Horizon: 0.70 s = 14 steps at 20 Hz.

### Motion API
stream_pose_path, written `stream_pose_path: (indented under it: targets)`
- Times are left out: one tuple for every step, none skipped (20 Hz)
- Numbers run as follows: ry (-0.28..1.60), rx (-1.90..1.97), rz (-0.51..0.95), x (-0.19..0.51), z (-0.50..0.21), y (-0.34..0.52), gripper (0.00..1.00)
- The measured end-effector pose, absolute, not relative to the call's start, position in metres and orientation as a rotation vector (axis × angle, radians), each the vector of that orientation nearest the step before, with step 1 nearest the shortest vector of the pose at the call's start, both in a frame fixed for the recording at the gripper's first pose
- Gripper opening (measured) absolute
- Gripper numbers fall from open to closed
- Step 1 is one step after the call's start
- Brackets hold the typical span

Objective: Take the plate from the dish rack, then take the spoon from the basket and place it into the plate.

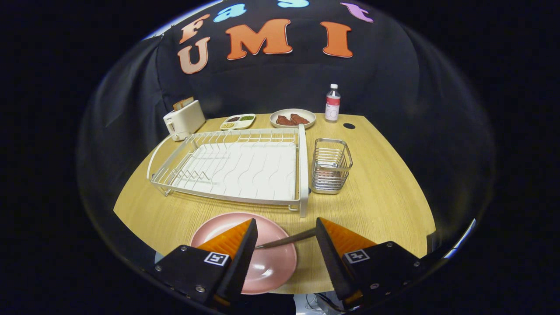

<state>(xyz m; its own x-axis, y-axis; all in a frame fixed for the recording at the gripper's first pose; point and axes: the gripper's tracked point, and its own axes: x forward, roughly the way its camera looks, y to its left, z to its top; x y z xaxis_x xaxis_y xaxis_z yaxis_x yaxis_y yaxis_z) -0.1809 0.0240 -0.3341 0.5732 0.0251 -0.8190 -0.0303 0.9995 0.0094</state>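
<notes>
A light wooden table (pixel 385 197) is carrying everything here. The white wire dish rack (pixel 236 168) is sitting at its middle, well beyond the fingers, with its slots standing bare. Nearer, the pink plate (pixel 273 262) is lying flat on the wood just in front of the rack, partly covered by the left finger. The gripper (pixel 284 234) is hovering low over the plate's near side with its fingers spread wide, gripping nothing. The metal spoon (pixel 286 239) is lying across the gap between the fingers, one end resting in the plate and the handle reaching out over the plate's right rim toward the right finger; whether it is touching that finger cannot be told. The wire basket (pixel 331 166) is standing just right of the rack. At the table's far side, a white toaster (pixel 183 120) is sitting left, then a divided tray (pixel 237 122), a dish of reddish food (pixel 292 118), and a small bottle (pixel 332 103).
</notes>
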Motion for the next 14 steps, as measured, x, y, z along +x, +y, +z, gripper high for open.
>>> stream_pose_path:
  targets:
    - [0.945, -0.004, 0.035, -0.176, -0.329, 0.025, 0.83]
    - [0.927, -0.003, 0.033, -0.171, -0.323, 0.026, 0.84]
    - [0.905, -0.006, 0.033, -0.165, -0.315, 0.026, 0.86]
    - [0.879, -0.012, 0.034, -0.159, -0.306, 0.027, 0.88]
    - [0.853, -0.018, 0.038, -0.153, -0.296, 0.029, 0.9]
    - [0.825, -0.023, 0.041, -0.147, -0.284, 0.031, 0.91]
    - [0.793, -0.027, 0.043, -0.139, -0.272, 0.032, 0.92]
    - [0.759, -0.033, 0.044, -0.13, -0.258, 0.032, 0.93]
    - [0.725, -0.041, 0.044, -0.121, -0.245, 0.032, 0.93]
    - [0.69, -0.048, 0.047, -0.114, -0.232, 0.031, 0.94]
    - [0.655, -0.054, 0.053, -0.106, -0.218, 0.032, 0.94]
    - [0.629, -0.064, 0.058, -0.1, -0.206, 0.031, 0.94]
    - [0.603, -0.072, 0.059, -0.092, -0.193, 0.03, 0.95]
    - [0.576, -0.073, 0.061, -0.085, -0.18, 0.029, 0.95]
